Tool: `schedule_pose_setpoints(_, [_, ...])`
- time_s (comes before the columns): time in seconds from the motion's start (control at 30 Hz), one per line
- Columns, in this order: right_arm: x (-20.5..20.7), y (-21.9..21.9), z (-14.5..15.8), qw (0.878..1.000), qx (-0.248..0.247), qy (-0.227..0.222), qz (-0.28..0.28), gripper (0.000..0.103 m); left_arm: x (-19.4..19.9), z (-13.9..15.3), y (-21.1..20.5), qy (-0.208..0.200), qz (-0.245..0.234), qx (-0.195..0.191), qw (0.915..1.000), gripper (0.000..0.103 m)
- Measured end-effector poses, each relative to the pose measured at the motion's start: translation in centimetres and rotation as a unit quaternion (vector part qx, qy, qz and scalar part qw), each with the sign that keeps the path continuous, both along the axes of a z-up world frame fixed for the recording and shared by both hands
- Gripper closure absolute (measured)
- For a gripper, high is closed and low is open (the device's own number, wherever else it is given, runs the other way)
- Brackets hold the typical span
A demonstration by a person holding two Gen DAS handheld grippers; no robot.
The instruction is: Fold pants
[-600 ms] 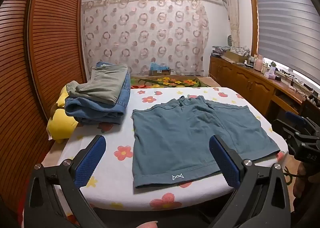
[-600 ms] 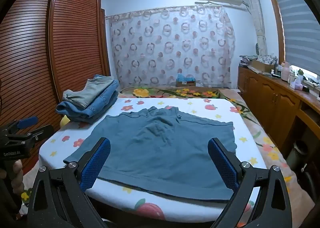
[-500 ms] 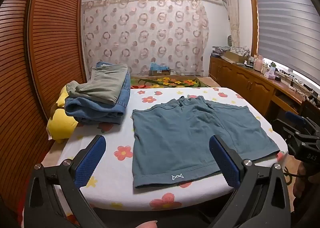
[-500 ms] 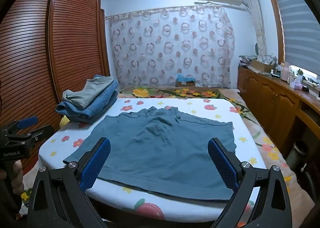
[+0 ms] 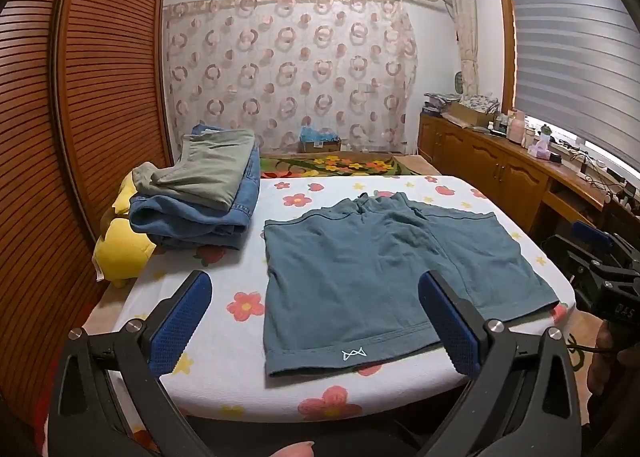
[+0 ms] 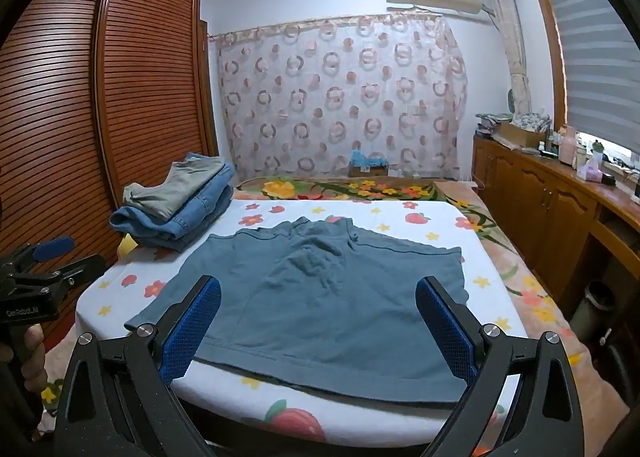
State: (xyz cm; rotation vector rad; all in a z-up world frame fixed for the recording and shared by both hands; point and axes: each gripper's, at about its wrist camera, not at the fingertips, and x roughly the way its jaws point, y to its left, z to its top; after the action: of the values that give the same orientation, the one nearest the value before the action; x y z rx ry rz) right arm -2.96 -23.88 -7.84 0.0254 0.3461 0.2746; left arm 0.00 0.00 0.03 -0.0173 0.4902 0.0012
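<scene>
The bed (image 5: 224, 341) carries a white sheet printed with flowers and strawberries. A pair of teal shorts (image 5: 384, 269) lies spread flat on it near the front edge, waistband toward the far side, hems toward the near side. A stack of folded clothes (image 5: 200, 197) rests at the left rear corner. A yellow cushion (image 5: 120, 253) lies beside the stack at the left edge.

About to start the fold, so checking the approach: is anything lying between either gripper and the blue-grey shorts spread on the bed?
Nothing visible does. The blue-grey cotton shorts lie flat, directly ahead of the open left gripper and right gripper. The stack of folded jeans sits apart, off to the left.
</scene>
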Motion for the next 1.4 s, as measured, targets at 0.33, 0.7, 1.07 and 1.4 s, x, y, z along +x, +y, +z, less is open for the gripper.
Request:
schedule_pose_setpoints(0.33, [-0.08, 0.07, -0.03, 1.000, -0.001, -0.003, -0.002, 0.005, 0.24, 0.14, 0.09, 0.003, 0.001, -0.001, 1.0000, 0.000])
schedule_pose_setpoints(0.7, [-0.29, 0.05, 0.08, 1.000, -0.001, -0.004, -0.002, 0.005, 0.19, 0.15, 0.00, 0.003, 0.001, 0.000, 1.0000, 0.000])
schedule_pose_setpoints(1.07, [-0.46, -0.13, 0.21, 1.000, -0.001, -0.006, -0.004, 0.005, 0.06, 0.05, -0.12, 0.001, 0.001, 0.000, 1.0000, 0.000])
schedule_pose_setpoints(1.4, [-0.55, -0.10, 0.22, 1.000, -0.001, -0.007, -0.005, 0.005, 0.00, 0.06, -0.17, 0.000, 0.002, 0.001, 1.0000, 0.000])
